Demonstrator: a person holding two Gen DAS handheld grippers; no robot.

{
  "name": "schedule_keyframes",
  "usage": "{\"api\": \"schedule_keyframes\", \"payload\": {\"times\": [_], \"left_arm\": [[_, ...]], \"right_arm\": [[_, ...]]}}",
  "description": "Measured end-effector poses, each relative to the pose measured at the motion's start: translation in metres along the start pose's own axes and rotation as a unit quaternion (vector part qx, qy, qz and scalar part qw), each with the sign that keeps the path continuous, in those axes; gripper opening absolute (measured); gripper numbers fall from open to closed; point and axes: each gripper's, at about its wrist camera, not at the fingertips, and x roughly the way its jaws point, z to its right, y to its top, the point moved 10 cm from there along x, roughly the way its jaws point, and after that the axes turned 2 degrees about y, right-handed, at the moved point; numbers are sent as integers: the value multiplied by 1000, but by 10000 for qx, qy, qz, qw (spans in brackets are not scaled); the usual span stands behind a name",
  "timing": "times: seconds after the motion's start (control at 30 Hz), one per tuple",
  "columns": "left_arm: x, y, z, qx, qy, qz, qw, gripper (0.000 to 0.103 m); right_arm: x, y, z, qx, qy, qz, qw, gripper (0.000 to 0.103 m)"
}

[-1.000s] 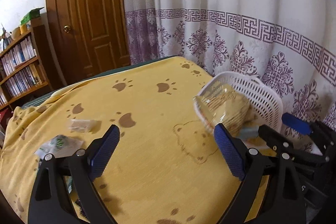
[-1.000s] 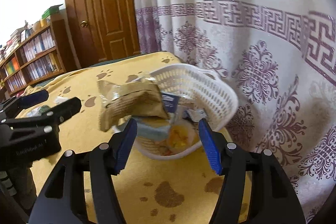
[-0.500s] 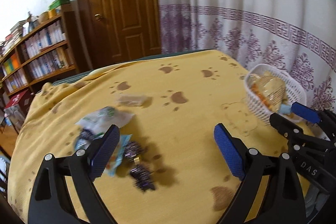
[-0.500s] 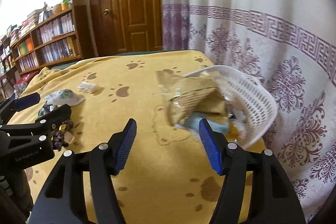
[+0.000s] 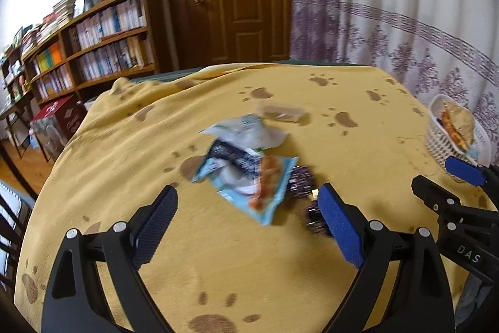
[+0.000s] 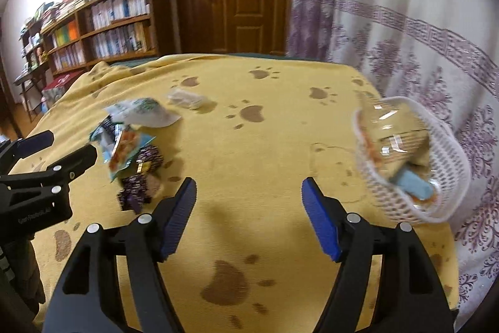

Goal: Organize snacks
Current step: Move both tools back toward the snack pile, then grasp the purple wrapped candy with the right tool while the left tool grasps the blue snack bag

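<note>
Bookshelves, a wooden door and patterned curtains surround a desk (image 5: 124,152) under yellow paw-print cloth. Loose snack packets (image 5: 249,164) lie crinkled at frame centre, the white mesh basket (image 6: 449,177) at right already stuffed. Left tool (image 5: 246,227) gapes empty; right tool (image 6: 249,217), nothing between its jaws, is opening. Best pinch one glossy, slippery packet by a flat edge, not the whole heap.

Two wrist views angled down, sharing yellow cloth (image 5: 249,270) and basket (image 6: 449,177).
</note>
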Motion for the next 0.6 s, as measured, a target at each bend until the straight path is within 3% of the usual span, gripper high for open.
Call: {"api": "schedule_keyframes", "payload": {"times": [0.3,0.6], "left_arm": [[15,-19,-45,-326,237,-256,9989,91],[27,-20,-68,-492,353,-341,9976,91]], "right_arm": [[26,-11,-42,132,912,-411,9949,72],[60,2,-86,-21,1337,-476,9899,71]]}}
